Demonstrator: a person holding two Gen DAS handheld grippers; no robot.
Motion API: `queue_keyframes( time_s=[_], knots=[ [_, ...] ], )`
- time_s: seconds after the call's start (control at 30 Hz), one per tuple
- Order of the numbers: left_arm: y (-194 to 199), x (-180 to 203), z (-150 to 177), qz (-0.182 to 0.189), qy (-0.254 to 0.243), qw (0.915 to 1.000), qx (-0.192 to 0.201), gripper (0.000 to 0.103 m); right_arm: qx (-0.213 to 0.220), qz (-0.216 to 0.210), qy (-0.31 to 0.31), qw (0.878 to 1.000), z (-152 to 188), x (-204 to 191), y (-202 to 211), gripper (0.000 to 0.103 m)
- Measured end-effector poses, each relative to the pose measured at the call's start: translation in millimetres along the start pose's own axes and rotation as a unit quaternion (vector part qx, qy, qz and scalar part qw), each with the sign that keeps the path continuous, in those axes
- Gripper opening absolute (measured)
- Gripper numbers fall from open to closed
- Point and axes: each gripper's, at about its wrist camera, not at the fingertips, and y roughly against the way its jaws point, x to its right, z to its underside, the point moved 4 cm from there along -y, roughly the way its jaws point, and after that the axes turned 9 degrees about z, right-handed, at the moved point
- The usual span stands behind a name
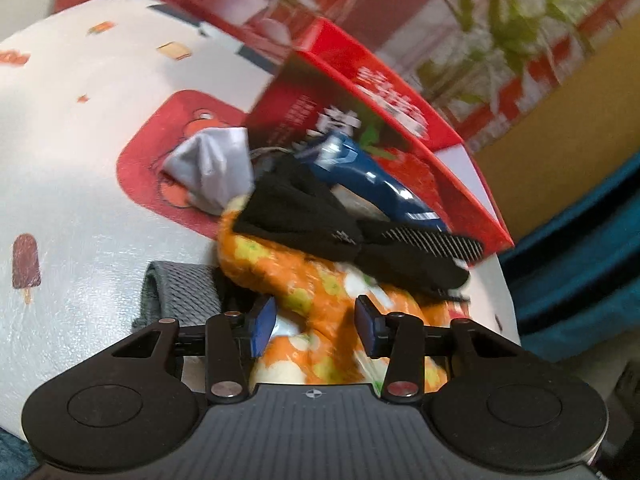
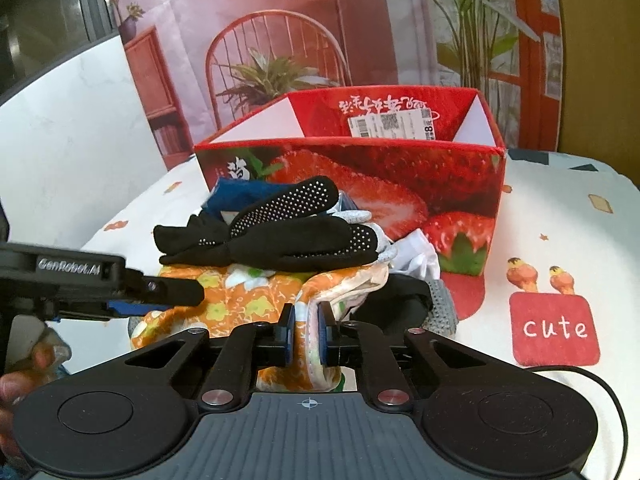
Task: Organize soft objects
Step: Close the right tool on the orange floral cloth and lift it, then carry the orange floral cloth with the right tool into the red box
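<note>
Your right gripper (image 2: pixel 307 334) is clamped on a fold of the orange cloth (image 2: pixel 240 304) nearest you. Your left gripper (image 1: pixel 316 326) stands apart over the same cloth, pads not pressing it. Black socks (image 2: pixel 280 236) lie on the cloth, a blue sock (image 2: pixel 236 196) behind them. Farthest, the red box (image 2: pixel 400 184) stands on the table (image 2: pixel 560 240).

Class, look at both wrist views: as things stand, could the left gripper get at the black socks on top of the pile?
Probably yes. The left gripper is open over the orange cloth, and the black socks lie uncovered on top just ahead. The right gripper, shut on the cloth's edge, sits off to one side.
</note>
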Motion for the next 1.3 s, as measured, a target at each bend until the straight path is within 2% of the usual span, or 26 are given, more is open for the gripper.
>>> queue_keyframes(
  time_s=[0.13, 0.23, 0.27, 0.33, 0.43, 0.57, 0.9, 1.07, 1.3],
  knots=[
    [0, -14, -6, -0.002, 0.054, 0.9983, 0.022, 0.039, -0.004, 0.002, 0.003, 1.000, 2, -2, -1, 0.010],
    [-4, -16, -6, -0.007, 0.061, 0.9978, 0.025, 0.037, -0.007, 0.001, 0.003, 1.000, 3, -2, -2, 0.010],
    [-5, -15, -6, -0.010, 0.056, 0.9981, 0.025, 0.036, -0.008, 0.001, 0.004, 1.000, 3, -2, -3, 0.010],
    [-5, -9, -7, -0.017, 0.035, 0.9989, 0.027, 0.026, -0.009, 0.002, 0.006, 1.000, 3, -3, -3, 0.010],
    [-1, 2, -9, -0.031, -0.005, 0.9991, 0.030, 0.021, -0.011, -0.003, 0.003, 1.000, 2, -3, -3, 0.010],
    [18, 24, -14, -0.036, -0.053, 0.9966, 0.051, 0.021, -0.001, -0.016, -0.001, 1.000, -3, -4, 4, 0.010],
    [62, 62, -20, -0.016, -0.102, 0.9897, 0.099, 0.021, 0.046, -0.038, -0.008, 0.998, -19, -9, 35, 0.010],
    [74, 67, -13, -0.020, -0.107, 0.9893, 0.098, 0.021, 0.060, -0.038, 0.001, 0.997, -22, -14, 50, 0.010],
    [89, 75, -15, -0.014, -0.123, 0.9850, 0.120, 0.021, 0.090, -0.036, 0.017, 0.995, -30, -21, 69, 0.010]
  ],
)
